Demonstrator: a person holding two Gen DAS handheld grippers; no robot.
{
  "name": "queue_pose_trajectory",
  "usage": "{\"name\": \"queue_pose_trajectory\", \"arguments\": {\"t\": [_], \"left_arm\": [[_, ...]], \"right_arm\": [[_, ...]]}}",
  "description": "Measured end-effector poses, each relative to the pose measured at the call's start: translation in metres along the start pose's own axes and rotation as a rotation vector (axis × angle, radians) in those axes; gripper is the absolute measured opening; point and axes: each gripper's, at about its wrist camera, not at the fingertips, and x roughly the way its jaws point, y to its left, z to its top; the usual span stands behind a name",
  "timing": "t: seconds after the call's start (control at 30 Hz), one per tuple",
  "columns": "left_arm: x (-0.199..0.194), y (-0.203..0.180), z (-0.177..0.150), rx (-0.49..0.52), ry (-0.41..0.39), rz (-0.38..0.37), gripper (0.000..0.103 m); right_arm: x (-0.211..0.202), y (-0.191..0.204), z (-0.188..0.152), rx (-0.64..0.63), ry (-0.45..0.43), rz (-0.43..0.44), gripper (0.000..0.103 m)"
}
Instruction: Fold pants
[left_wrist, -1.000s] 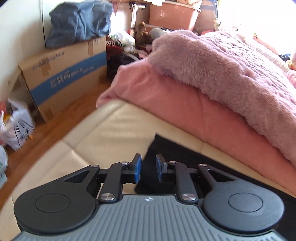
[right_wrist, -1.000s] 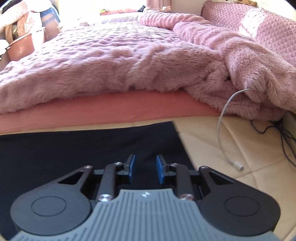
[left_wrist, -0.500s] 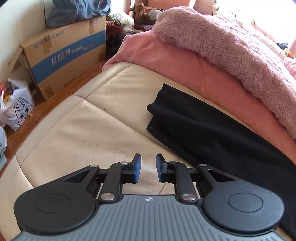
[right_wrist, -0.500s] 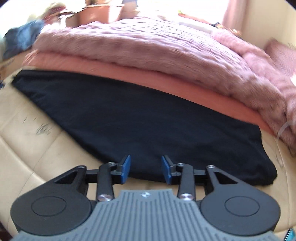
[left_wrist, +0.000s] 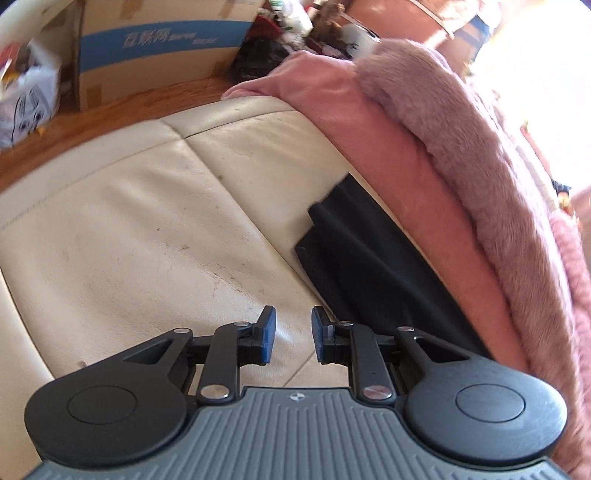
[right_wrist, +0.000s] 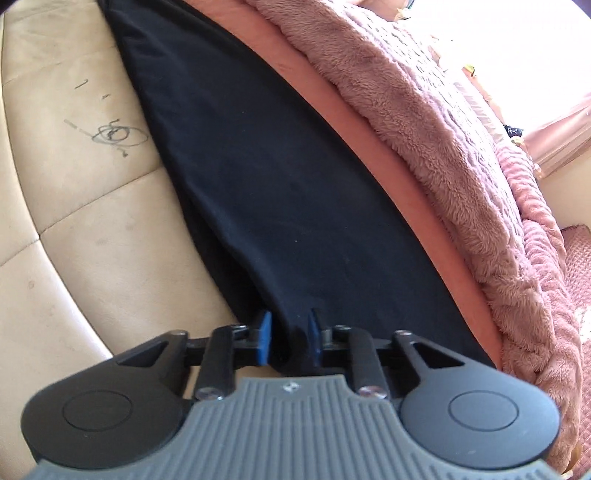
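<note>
Black pants (right_wrist: 266, 177) lie flat along a cream leather cushion (right_wrist: 92, 229), against a pink mattress edge. In the left wrist view their narrow end (left_wrist: 362, 254) lies ahead and to the right. My left gripper (left_wrist: 293, 334) is open and empty above bare cushion (left_wrist: 147, 229), just left of the pants. My right gripper (right_wrist: 287, 338) stands at the near edge of the pants with its jaws apart. A fold of black fabric lies between the blue pads (right_wrist: 264, 338).
A fluffy mauve blanket (right_wrist: 461, 147) lies on a pink sheet (left_wrist: 406, 155) right of the pants. A cardboard box (left_wrist: 155, 48) and a white plastic bag (left_wrist: 26, 99) stand on the wooden floor (left_wrist: 92, 118) beyond the cushion. Pen scribbles (right_wrist: 118, 134) mark the leather.
Both grippers have swung back and to the left. The left one pulled off the pants end over bare cushion. The right one came down onto the pants' near edge, fabric now between its pads.
</note>
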Motion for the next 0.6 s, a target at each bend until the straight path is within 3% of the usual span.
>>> {"name": "queue_pose_trajectory", "arguments": {"t": [0.07, 0.2, 0.33, 0.43, 0.6], "left_arm": [[0.006, 0.007, 0.004, -0.068, -0.012, -0.028, 0.022], [0.015, 0.010, 0.010, -0.148, -0.041, -0.105, 0.023], [0.026, 0.001, 0.013, -0.135, -0.067, -0.068, 0.023], [0.026, -0.005, 0.013, -0.115, -0.093, -0.024, 0.000], [0.016, -0.009, 0.013, -0.074, -0.147, 0.012, 0.000]], "right_arm": [[0.003, 0.000, 0.000, 0.010, 0.008, 0.006, 0.002], [0.004, -0.003, -0.003, 0.038, 0.013, 0.029, 0.001], [0.005, -0.003, -0.005, 0.053, 0.012, 0.033, 0.000], [0.004, -0.001, -0.005, 0.053, 0.017, 0.030, 0.000], [-0.004, -0.006, -0.007, 0.054, 0.011, 0.005, 0.000]]}}
